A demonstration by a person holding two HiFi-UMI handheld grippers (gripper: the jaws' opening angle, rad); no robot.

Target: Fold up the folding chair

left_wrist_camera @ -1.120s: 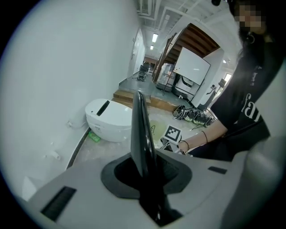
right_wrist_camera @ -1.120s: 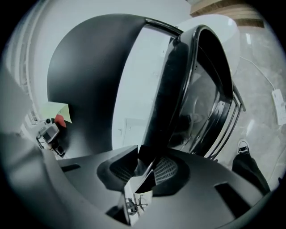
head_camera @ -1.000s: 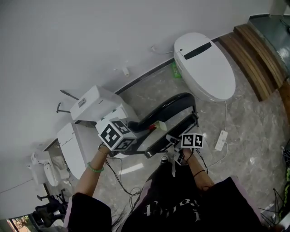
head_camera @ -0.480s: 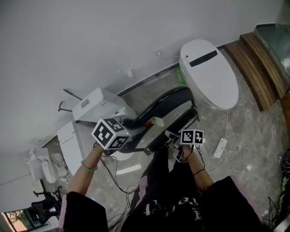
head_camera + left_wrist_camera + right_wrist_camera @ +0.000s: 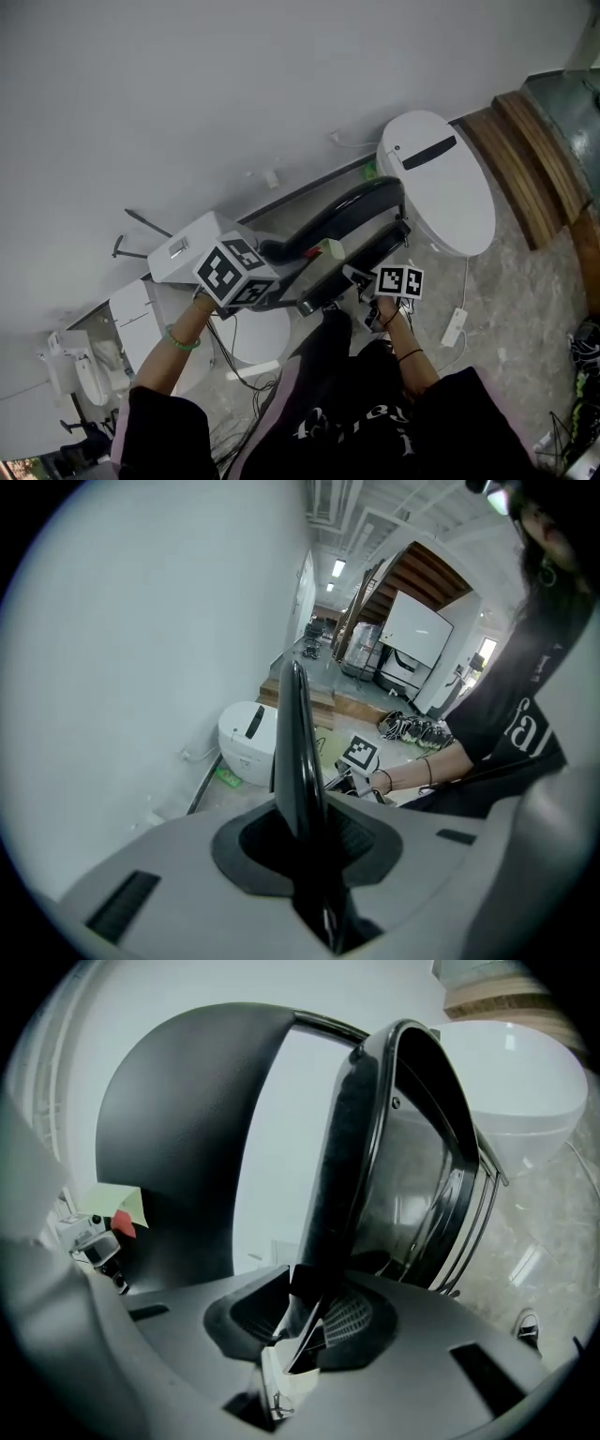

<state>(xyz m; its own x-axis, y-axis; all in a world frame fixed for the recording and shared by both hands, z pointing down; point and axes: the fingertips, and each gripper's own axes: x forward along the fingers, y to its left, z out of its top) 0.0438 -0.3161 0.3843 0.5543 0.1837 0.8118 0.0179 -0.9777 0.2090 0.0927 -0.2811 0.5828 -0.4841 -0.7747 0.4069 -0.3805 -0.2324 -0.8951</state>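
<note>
I had the folding chair (image 5: 349,210) up in front of me, between the toilet (image 5: 448,178) and a white cabinet (image 5: 186,246), close to the wall (image 5: 187,94). My left tool (image 5: 302,850) was clamped on the thin edge of the black backrest (image 5: 295,752). My right tool (image 5: 314,1321) was pinched on the rim of the seat (image 5: 356,1147), beside its wire frame (image 5: 478,1213). I judged the chair rigid, glossy and probably slick, with enough weight to twist out of two narrow edge grips. Holding nearer the frame seemed safer than bare shell, and I meant to keep both tools clear of the fold as the halves closed.
</note>
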